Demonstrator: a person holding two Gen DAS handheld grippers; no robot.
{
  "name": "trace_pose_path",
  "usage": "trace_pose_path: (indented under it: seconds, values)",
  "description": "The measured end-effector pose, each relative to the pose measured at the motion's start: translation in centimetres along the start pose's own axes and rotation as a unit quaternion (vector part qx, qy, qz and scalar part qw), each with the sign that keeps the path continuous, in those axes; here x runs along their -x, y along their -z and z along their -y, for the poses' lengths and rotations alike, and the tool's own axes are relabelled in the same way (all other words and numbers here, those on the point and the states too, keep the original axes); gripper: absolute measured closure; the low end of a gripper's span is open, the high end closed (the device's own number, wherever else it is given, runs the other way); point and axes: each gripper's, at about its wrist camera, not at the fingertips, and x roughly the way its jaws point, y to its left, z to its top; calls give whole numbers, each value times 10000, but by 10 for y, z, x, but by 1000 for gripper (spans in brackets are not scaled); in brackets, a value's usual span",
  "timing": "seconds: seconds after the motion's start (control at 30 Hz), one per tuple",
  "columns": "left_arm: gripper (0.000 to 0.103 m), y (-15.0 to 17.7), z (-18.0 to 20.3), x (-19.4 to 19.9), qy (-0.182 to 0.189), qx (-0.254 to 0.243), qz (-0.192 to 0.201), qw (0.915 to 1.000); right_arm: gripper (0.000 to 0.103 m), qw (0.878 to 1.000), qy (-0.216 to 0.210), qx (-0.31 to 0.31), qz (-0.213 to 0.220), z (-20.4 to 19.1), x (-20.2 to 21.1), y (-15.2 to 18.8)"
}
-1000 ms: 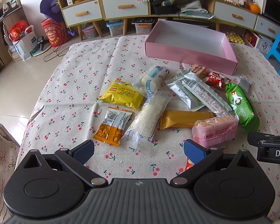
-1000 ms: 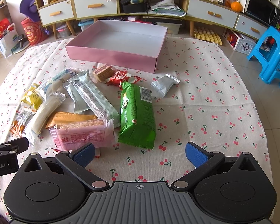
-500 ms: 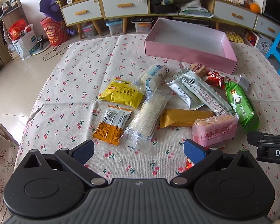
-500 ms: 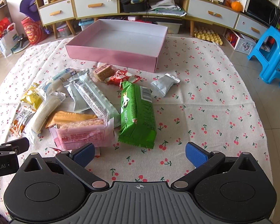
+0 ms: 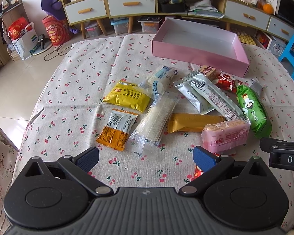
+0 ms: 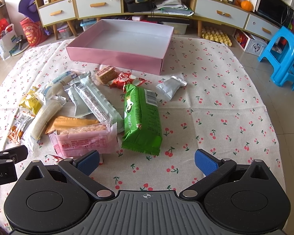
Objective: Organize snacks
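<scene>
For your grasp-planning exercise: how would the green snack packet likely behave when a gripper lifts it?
The green snack packet looks puffy and full, so probably light and fairly stiff. Its glossy film may slip. The flat crimped ends would likely flop if pinched there.

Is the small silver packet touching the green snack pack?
Apart. The right wrist view shows cherry-print cloth between the small silver packet and the green snack pack.

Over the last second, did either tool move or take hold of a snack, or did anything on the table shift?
Nothing visibly changed. The left tool and right tool hang open and empty over the near edge of the table, the snacks lie where they were, and the pink box holds nothing.
</scene>
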Motion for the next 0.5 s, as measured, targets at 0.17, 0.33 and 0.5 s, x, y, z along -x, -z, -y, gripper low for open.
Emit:
trace_pose_path:
  seconds: [0.17,0.33,0.5]
  values:
    - [1,-3,-2,-3,-11,58,12,10000,0,9999,105,-94,46,5,2,-5]
    - [1,-12,-12,-11,99,273,92,9995,0,9988,-37,-483,-8,20,6,-17]
    - [1,-26,-19,-15,103,102,142,9998,0,9993,-219,-271,-119,19,5,-33]
